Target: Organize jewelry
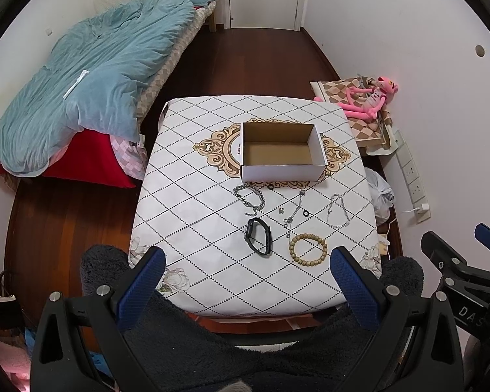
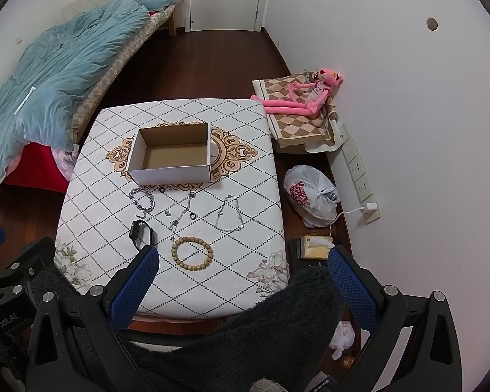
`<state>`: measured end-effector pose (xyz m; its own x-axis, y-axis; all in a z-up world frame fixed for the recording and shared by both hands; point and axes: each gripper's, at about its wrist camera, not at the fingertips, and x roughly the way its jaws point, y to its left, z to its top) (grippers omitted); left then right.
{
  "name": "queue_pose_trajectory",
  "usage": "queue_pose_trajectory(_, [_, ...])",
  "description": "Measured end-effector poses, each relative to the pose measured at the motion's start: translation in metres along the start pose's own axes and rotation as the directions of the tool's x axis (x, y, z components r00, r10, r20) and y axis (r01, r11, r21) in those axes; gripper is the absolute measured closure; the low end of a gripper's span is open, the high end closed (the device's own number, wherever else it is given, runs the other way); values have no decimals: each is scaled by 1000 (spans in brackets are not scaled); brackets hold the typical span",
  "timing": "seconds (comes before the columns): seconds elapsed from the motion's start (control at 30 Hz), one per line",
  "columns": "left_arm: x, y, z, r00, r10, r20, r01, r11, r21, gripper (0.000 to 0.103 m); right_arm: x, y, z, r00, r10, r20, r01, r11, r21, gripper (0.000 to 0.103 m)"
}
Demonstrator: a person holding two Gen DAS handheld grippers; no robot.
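An open, empty cardboard box [image 1: 282, 166] [image 2: 170, 176] stands mid-table on the patterned cloth. In front of it lie a chunky silver chain bracelet [image 1: 253, 197] [image 2: 143, 201], a black watch band [image 1: 258, 236] [image 2: 142, 233], a wooden bead bracelet [image 1: 308, 250] [image 2: 192, 254], a thin silver chain with a pendant [image 1: 294, 210] [image 2: 181, 215], a silver link bracelet [image 1: 338, 210] [image 2: 230, 214], small black rings [image 1: 307, 213] [image 2: 192, 216] and tiny earrings [image 1: 281, 210]. My left gripper [image 1: 246, 279] and right gripper [image 2: 243, 277] are both open and empty, held above the table's near edge.
The table [image 1: 212, 294] is small with wooden floor around it. A bed with a blue duvet [image 1: 91, 78] is at the left. A pink plush toy [image 2: 305, 98], a plastic bag [image 2: 312, 196] and wall sockets [image 2: 359, 176] are at the right.
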<state>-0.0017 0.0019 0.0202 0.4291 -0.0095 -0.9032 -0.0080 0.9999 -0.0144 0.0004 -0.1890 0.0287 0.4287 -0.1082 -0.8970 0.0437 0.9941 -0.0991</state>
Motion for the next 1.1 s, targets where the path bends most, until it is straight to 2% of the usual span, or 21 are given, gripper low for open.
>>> queue_pose_trajectory(1.1, [-8, 11, -1, 1000, -9, 17, 9, 1000, -5, 0, -6, 0, 5, 1000, -3, 23, 3, 1000, 0, 0])
